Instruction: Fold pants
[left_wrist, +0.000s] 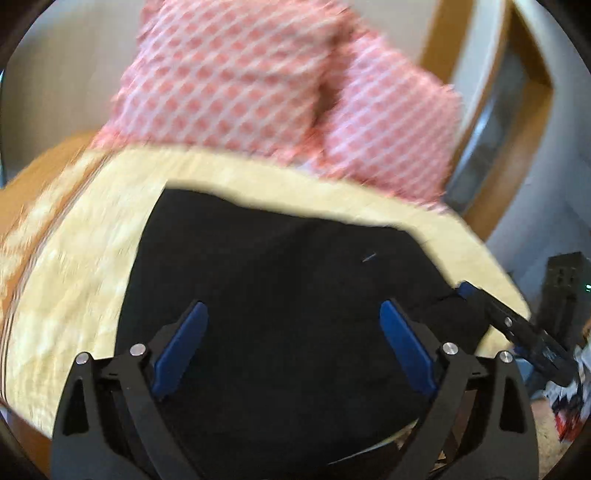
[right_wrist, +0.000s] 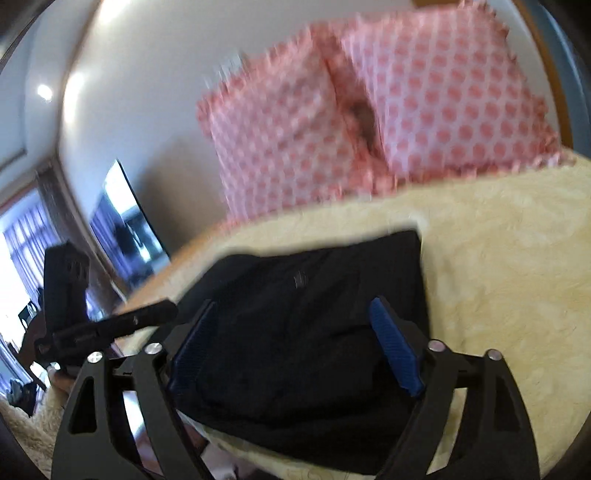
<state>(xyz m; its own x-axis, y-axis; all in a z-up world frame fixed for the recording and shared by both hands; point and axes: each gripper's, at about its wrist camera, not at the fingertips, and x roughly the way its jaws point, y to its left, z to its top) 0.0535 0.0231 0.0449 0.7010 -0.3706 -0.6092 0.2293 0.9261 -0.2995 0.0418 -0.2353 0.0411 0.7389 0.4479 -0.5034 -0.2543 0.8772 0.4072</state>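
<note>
Both grippers, left (left_wrist: 293, 343) & right (right_wrist: 293, 345), are held over black pants (left_wrist: 280, 295), jaws spread, nothing pinched; cream blanket (right_wrist: 498, 258) is seen bare at 3 o'clock.

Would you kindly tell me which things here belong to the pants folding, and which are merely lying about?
Belonging to the job:
black pants
left hand-held gripper
right hand-held gripper
cream blanket they lie on

Just lying about:
two pink patterned pillows
television by the wall
</note>
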